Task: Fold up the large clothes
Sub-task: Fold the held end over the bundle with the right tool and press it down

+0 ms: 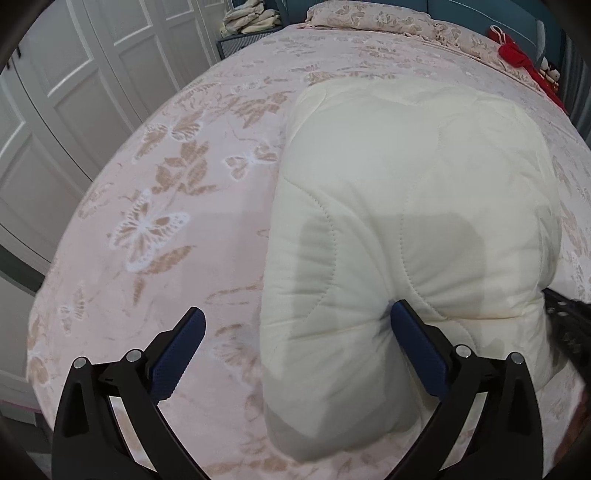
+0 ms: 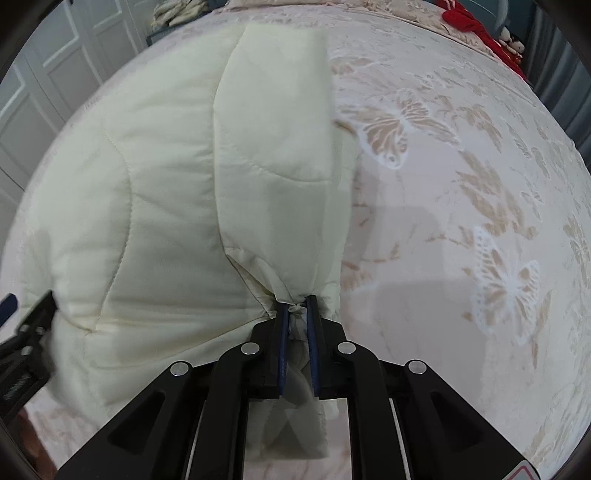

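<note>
A cream quilted padded garment [image 1: 417, 206] lies on the pink butterfly-patterned bed cover [image 1: 177, 206]. My left gripper [image 1: 297, 321] is open; its right fingertip [image 1: 402, 314] presses into the garment's near edge, its left finger rests over bare cover. In the right wrist view the same garment [image 2: 147, 206] fills the left half. My right gripper [image 2: 296, 306] is shut on a bunched corner of the garment, with a folded flap [image 2: 277, 122] stretching away from it. The left gripper [image 2: 26, 332] shows at the left edge of that view.
White wardrobe doors [image 1: 55, 110] stand left of the bed. A pile of folded cream cloth [image 1: 251, 18] sits on a blue stand at the back. Red fabric [image 1: 517, 55] lies at the bed's far right. Bare bed cover [image 2: 461, 221] spreads to the garment's right.
</note>
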Demonstrator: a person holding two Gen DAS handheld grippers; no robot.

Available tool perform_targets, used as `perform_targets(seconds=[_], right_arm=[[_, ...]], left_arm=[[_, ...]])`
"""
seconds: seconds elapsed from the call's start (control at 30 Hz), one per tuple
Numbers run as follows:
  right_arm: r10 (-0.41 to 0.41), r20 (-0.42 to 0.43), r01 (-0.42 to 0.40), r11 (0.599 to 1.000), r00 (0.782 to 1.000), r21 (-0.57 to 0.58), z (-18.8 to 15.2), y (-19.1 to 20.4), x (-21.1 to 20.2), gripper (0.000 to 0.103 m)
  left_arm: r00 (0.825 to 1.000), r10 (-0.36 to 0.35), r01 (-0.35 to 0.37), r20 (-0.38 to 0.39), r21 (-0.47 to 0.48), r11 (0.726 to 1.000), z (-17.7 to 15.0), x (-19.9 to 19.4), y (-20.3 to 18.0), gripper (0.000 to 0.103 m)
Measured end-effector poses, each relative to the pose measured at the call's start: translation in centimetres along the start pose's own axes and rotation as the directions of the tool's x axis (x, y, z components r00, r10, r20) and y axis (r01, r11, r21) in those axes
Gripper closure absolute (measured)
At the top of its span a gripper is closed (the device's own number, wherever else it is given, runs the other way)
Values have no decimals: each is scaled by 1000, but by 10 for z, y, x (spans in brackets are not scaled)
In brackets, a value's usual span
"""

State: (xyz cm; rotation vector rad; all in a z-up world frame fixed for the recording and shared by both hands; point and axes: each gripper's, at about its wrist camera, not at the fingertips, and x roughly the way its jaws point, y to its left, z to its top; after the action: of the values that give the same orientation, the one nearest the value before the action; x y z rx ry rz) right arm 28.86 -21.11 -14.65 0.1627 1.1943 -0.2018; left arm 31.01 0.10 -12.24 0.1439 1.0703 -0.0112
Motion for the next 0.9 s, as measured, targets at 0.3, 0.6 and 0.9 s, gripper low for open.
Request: perform_targets(seconds=[0.3, 0.6, 0.9], right_arm=[[114, 70, -116, 993, 991, 36, -42, 3, -73, 91], [58, -16, -58, 998, 998, 10, -43, 10, -25, 91], [1, 5, -1, 999, 1000, -45, -45, 24, -5, 91]], left_arm=[[998, -57, 57, -11, -13, 998, -30, -46, 16, 8], [997, -42, 43, -67, 12, 999, -41, -19, 4, 6], [996, -44, 45, -74, 11, 999, -41, 2, -3, 5]])
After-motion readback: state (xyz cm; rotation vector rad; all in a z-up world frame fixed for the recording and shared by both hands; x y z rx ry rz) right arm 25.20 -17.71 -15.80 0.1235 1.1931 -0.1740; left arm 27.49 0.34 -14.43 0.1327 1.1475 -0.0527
